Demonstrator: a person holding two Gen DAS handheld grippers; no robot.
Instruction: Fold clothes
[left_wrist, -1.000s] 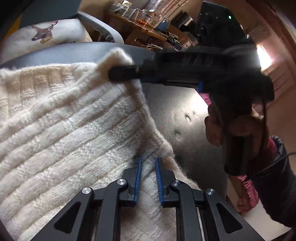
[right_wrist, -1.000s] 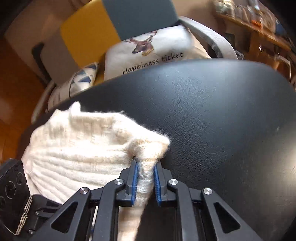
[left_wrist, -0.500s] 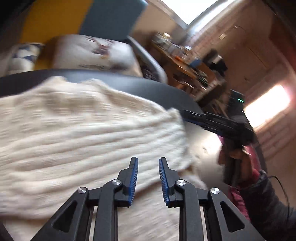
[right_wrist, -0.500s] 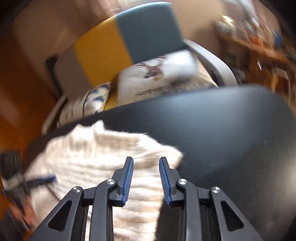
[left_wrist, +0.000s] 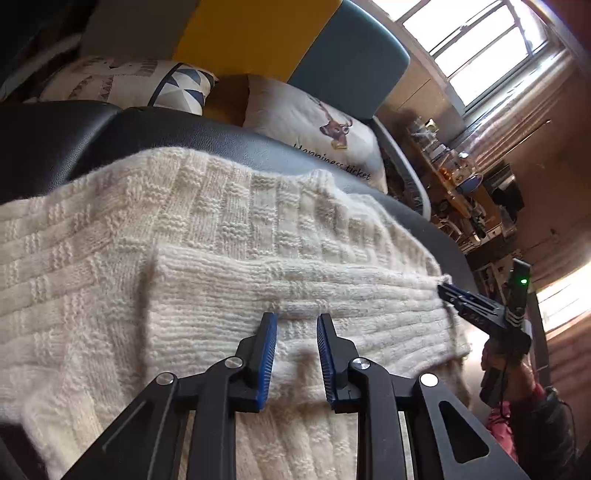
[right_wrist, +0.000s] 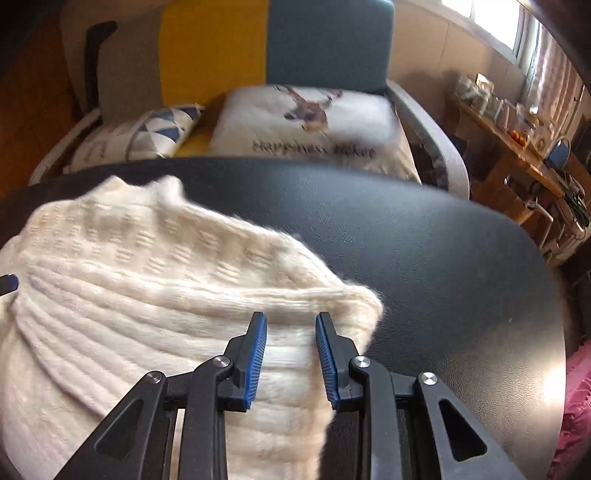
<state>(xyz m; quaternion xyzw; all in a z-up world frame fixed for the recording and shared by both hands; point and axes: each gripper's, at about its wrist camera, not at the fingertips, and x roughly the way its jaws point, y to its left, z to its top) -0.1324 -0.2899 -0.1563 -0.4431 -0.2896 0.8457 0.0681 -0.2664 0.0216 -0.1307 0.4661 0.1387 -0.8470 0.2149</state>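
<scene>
A cream knitted sweater lies spread on a black leather surface, with one part folded flat over its body. My left gripper hovers open over that folded part, nothing between its pads. In the right wrist view, my right gripper hangs just above the sweater's right corner; its jaws are closing a little, and the knit lies below them, not pinched. The right gripper also shows at the sweater's right edge in the left wrist view, held by a hand.
Bare black surface stretches right of the sweater. Behind it stands a yellow and blue chair with a deer cushion and a triangle-patterned cushion. A cluttered wooden shelf runs along the right wall.
Both grippers have let go of the knit; the right one was shut on a corner a second ago. The left gripper has swung leftwards over the sweater, and the folded part now lies flat.
</scene>
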